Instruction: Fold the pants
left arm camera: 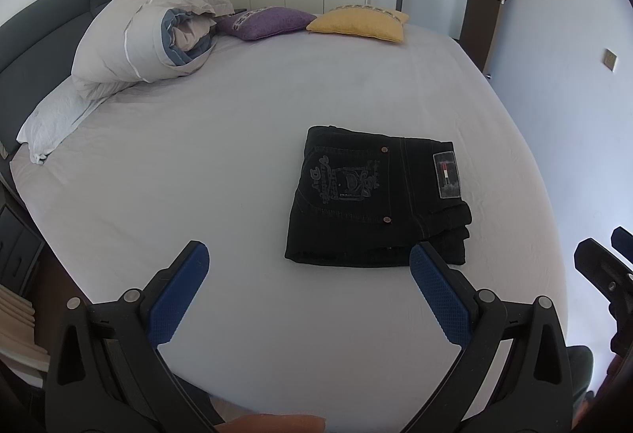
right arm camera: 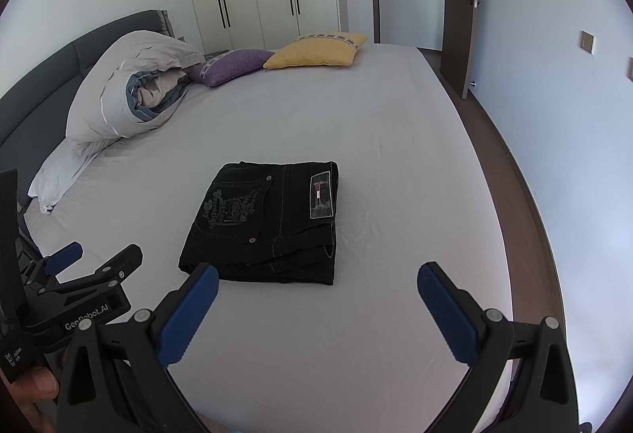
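Black jeans (left arm camera: 376,195) lie folded into a compact rectangle on the pale bed sheet (left arm camera: 221,140), back pocket embroidery and waist label facing up. They also show in the right wrist view (right arm camera: 269,223). My left gripper (left arm camera: 308,259) is open and empty, held above the sheet just in front of the jeans' near edge. My right gripper (right arm camera: 318,278) is open and empty, also just short of the jeans' near edge. The left gripper also shows at the left of the right wrist view (right arm camera: 95,253), and part of the right gripper at the right edge of the left wrist view.
A rolled duvet (left arm camera: 150,33) and white pillow (left arm camera: 55,120) lie at the headboard, with a purple cushion (left arm camera: 265,22) and a yellow cushion (left arm camera: 360,23) at the far side. The bed's right edge (right arm camera: 490,195) drops to brown floor. Wardrobes and an open door stand behind.
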Available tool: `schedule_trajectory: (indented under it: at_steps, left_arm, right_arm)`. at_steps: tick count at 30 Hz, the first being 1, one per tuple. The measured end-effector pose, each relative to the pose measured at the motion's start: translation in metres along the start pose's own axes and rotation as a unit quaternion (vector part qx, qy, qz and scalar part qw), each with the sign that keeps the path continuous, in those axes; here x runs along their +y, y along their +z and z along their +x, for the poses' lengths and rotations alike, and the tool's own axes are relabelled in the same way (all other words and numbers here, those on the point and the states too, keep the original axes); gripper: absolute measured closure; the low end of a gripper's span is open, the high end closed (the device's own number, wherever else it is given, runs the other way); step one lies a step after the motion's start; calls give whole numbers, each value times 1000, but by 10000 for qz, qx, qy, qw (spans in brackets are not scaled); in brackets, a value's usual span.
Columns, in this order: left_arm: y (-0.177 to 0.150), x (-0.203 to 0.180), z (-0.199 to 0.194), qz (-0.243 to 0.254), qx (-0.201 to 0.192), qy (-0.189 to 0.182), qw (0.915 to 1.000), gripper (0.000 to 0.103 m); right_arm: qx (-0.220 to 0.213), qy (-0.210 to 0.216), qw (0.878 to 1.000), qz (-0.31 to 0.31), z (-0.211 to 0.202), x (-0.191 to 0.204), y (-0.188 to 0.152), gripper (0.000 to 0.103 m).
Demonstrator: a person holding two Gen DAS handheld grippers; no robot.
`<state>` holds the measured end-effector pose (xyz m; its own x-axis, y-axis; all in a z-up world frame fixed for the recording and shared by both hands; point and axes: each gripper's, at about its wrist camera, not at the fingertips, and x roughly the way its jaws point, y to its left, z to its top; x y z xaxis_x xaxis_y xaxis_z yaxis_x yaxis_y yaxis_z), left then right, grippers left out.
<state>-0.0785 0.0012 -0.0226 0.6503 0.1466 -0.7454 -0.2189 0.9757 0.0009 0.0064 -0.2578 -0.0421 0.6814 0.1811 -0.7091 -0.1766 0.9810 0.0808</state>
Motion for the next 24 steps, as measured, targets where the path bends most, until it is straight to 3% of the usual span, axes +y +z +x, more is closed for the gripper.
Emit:
schedule_trajectory:
  at_steps: [24]
  left_arm:
    - [-4, 0, 3, 17, 67, -29, 10000, 0]
  right_arm:
    - [90, 59, 9999, -9, 5, -1, -1, 0]
